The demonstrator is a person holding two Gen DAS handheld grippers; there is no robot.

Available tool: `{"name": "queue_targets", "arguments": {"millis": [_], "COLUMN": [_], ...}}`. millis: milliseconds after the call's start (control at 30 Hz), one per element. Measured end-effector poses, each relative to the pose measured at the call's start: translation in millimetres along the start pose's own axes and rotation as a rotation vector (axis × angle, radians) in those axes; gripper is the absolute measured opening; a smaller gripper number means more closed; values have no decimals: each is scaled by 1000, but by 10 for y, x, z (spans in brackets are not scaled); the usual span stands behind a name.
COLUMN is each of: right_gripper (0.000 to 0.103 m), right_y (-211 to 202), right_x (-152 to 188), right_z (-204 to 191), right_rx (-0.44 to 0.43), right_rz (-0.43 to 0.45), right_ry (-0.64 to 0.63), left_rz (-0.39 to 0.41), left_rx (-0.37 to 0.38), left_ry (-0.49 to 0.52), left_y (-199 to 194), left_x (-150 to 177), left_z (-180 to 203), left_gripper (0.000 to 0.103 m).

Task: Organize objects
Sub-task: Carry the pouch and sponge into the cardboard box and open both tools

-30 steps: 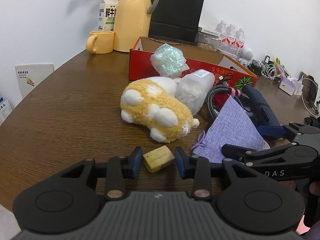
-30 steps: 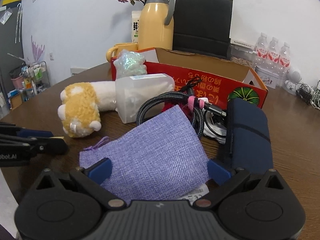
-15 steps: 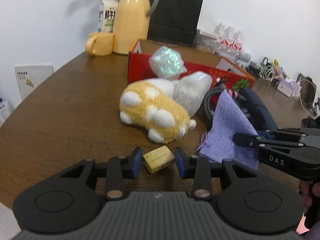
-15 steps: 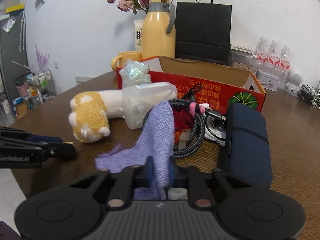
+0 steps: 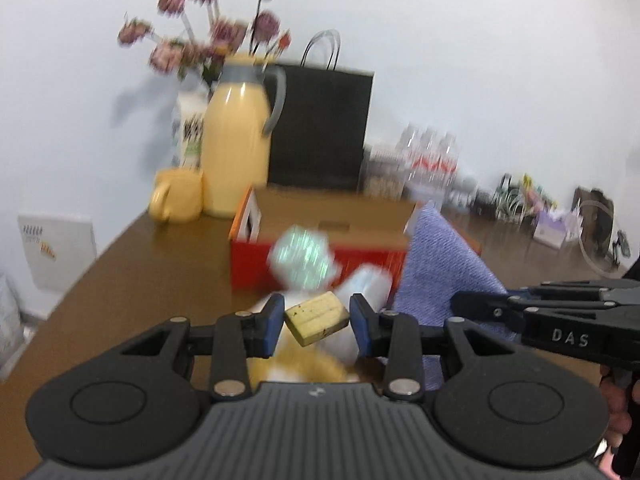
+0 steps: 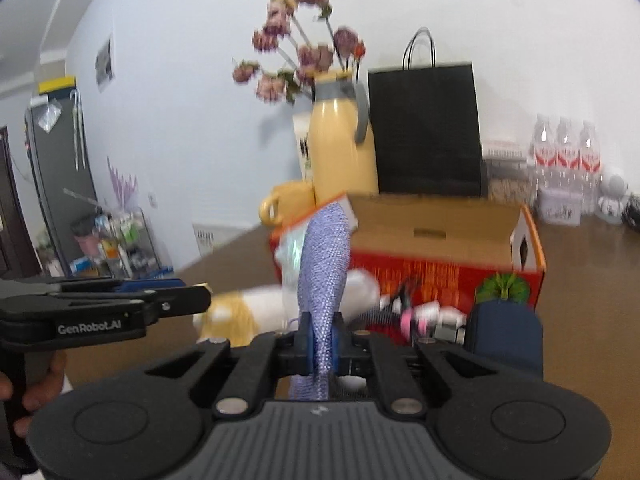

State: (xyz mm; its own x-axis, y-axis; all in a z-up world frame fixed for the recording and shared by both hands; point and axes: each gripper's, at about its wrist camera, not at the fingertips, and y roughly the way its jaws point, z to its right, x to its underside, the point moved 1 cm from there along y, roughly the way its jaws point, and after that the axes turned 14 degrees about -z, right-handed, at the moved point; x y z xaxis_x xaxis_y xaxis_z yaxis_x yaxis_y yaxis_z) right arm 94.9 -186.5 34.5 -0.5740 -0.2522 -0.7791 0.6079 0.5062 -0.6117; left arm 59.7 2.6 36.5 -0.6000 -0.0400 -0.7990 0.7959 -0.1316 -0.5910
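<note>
With the yellow block [image 5: 317, 318] clamped in the left gripper [image 5: 317, 322] and the purple pouch [image 6: 324, 276] pinched in the right gripper [image 6: 322, 344], both should be carried level over the red box [image 6: 440, 268] rim.

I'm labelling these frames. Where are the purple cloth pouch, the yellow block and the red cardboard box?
purple cloth pouch [image 6: 322, 264]: right wrist view, middle of the raised fabric.
yellow block [image 5: 317, 317]: left wrist view, its front face.
red cardboard box [image 6: 436, 272]: right wrist view, red front wall.

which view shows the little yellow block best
The left wrist view: the yellow block sits centred between the left gripper pads, clamped and lifted. The right wrist view shows only that gripper side-on; the block is hidden.
</note>
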Motion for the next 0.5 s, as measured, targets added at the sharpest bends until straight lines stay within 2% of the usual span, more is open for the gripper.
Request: {"name": "queue_targets", "arguments": {"millis": [267,500], "right_gripper": [7,7], "right_y": [112,554], "right_x": [-723,-1201], "right_z": [266,719], "right_rx": [25,68], "right_rz": [129,121], "right_ry": [40,104], "left_rz": [110,94], "left_rx": [5,-35], "left_ry": [-11,-30], "left_y": [342,899], "left_x": [-777,-1373], "left_z": [143,193], "left_gripper": [37,37]}}
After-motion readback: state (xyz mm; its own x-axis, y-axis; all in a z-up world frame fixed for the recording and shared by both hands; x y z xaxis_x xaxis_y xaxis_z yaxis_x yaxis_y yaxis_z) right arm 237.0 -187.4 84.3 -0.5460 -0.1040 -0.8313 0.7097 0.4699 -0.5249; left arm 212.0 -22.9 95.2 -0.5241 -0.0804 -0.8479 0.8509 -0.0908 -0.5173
